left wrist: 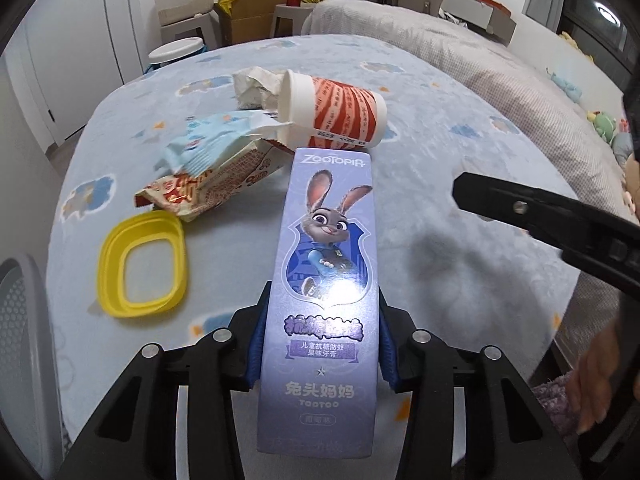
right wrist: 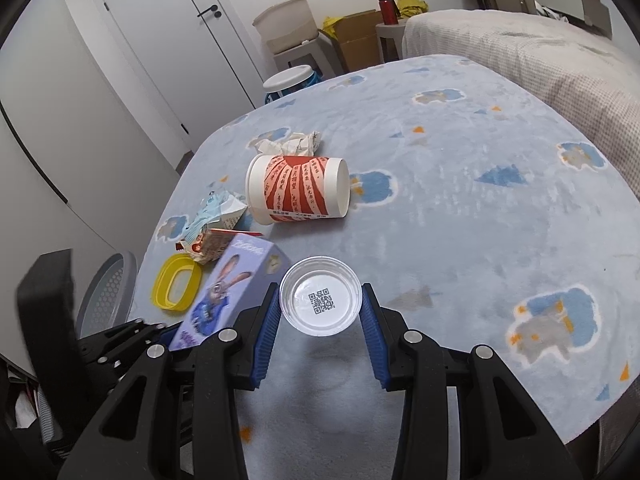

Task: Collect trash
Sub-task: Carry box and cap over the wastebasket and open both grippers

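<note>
My left gripper (left wrist: 320, 328) is shut on a purple Zootopia toothpaste box (left wrist: 326, 272), held lengthwise above the blue blanket; the box also shows in the right wrist view (right wrist: 228, 284). My right gripper (right wrist: 320, 312) is shut on a clear plastic lid (right wrist: 321, 295) with a QR code. On the blanket lie a red-and-white paper cup (left wrist: 336, 110) on its side, crumpled tissue (left wrist: 256, 86), a snack wrapper (left wrist: 208, 184) and a yellow ring lid (left wrist: 142, 262). The right gripper's finger (left wrist: 540, 216) shows at the right of the left wrist view.
A grey mesh bin (right wrist: 106, 292) stands at the table's left edge. A bed with a beige cover (right wrist: 520, 52), cardboard boxes (left wrist: 248, 12), a white stool (right wrist: 290, 78) and a door (right wrist: 168, 40) lie beyond.
</note>
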`<act>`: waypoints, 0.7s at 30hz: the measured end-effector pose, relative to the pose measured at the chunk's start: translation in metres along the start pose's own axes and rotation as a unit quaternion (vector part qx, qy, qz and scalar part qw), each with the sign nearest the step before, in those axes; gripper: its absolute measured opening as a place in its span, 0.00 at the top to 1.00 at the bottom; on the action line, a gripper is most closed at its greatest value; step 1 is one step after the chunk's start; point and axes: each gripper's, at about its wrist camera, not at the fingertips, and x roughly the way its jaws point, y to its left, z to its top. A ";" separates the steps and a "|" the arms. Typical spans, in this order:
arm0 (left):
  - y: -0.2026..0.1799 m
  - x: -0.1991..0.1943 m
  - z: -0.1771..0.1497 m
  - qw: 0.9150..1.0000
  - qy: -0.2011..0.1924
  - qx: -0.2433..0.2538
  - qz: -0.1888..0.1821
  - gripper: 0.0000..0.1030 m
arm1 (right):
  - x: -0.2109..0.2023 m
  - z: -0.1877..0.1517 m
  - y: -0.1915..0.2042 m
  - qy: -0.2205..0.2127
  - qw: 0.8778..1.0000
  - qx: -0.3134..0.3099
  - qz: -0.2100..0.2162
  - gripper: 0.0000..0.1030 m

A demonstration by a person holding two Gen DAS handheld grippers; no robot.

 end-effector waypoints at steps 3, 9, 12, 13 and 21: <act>0.012 -0.022 -0.009 1.000 -0.015 -0.011 0.009 0.58 | 0.001 0.000 0.011 0.000 1.000 -0.011 0.000 0.62; 0.057 -0.072 -0.020 0.997 -0.055 -0.045 0.041 0.58 | 0.007 0.001 0.044 0.004 0.999 -0.036 0.012 0.62; 0.083 -0.092 -0.024 0.993 -0.072 -0.066 0.060 0.58 | 0.012 0.001 0.067 0.006 0.998 -0.053 0.021 0.62; 0.092 -0.099 -0.026 0.992 -0.077 -0.075 0.066 0.58 | 0.013 0.001 0.077 0.007 0.998 -0.061 0.026 0.62; 0.151 -0.137 -0.039 0.983 -0.108 -0.118 0.095 0.58 | 0.025 0.003 0.136 0.013 0.993 -0.103 0.047 0.62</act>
